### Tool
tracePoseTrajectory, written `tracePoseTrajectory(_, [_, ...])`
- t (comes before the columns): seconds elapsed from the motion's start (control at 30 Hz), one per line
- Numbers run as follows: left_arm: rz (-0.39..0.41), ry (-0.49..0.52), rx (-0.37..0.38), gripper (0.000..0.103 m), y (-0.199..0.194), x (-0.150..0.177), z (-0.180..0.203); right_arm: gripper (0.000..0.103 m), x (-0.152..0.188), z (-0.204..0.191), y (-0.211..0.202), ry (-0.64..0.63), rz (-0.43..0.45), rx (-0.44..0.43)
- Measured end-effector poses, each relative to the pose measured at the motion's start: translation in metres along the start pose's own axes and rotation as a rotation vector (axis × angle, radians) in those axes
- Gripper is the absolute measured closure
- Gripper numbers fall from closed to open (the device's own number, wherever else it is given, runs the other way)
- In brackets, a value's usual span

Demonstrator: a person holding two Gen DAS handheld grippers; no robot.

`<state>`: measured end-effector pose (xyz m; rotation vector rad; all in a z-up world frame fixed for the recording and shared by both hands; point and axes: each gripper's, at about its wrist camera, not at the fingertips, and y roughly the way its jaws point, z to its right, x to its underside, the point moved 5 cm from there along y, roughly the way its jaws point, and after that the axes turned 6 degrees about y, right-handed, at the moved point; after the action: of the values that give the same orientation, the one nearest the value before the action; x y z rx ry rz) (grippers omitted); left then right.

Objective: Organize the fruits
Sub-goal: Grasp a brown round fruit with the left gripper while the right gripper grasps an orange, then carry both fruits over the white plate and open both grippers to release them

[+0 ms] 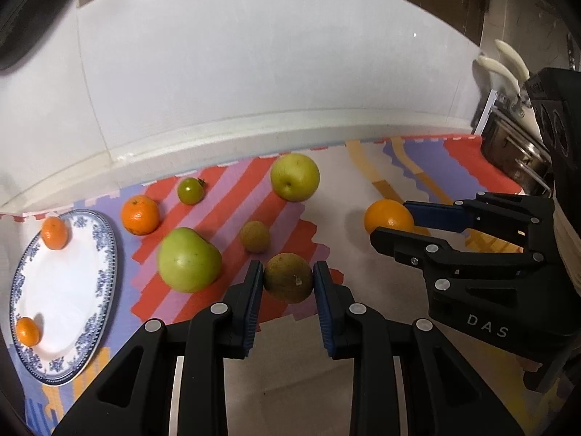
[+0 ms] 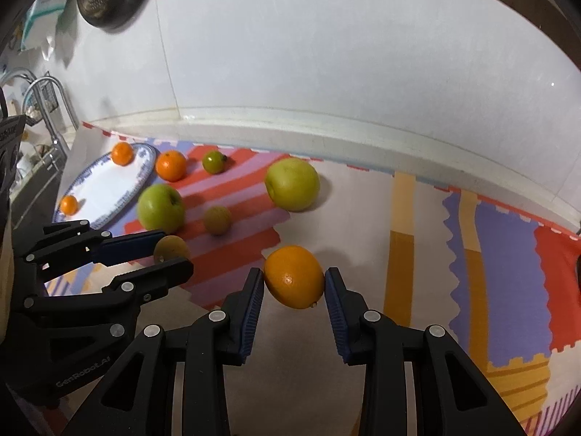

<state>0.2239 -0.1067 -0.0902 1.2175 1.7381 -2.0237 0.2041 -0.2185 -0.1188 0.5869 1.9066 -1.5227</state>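
Observation:
My left gripper (image 1: pixel 288 278) is shut on a round brown fruit (image 1: pixel 288 277), its blue pads pressed to both sides. My right gripper (image 2: pixel 293 281) is shut on an orange (image 2: pixel 293 276). Each view also catches the other gripper: the right gripper (image 1: pixel 394 222) with its orange (image 1: pixel 387 215), the left gripper (image 2: pixel 169 250) with the brown fruit (image 2: pixel 170 247). A blue-patterned white plate (image 1: pixel 105 261) at the left holds two small oranges (image 1: pixel 54 232) (image 1: pixel 28 331). On the mat lie two green apples (image 1: pixel 189 259) (image 1: pixel 295 177), another orange (image 1: pixel 139 215), a small green tomato (image 1: pixel 190 190) and a small brown fruit (image 1: pixel 255 236).
A colourful striped mat (image 2: pixel 501 254) covers the counter. A white wall with a raised ledge (image 1: pixel 254 130) runs along the back. A metal rack and pale handles (image 1: pixel 508 72) stand at the right; a tap and sink (image 2: pixel 47 109) lie beyond the plate.

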Motion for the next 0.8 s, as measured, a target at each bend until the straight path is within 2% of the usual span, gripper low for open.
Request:
tracePoseTrajectory(0.3, [0.053,-0.043,-0.020,0.074,-0.037,0.001,-0.014,0.067,-0.009,-0.027,-0.033,-0.022,0.056,-0.030])
tracePoseTrajectory(0.8, [0.135,-0.108,-0.115,0.074,-0.107,0.016,-0.047,0.067,-0.013,-0.084,-0.076,-0.041,0.126,-0.086])
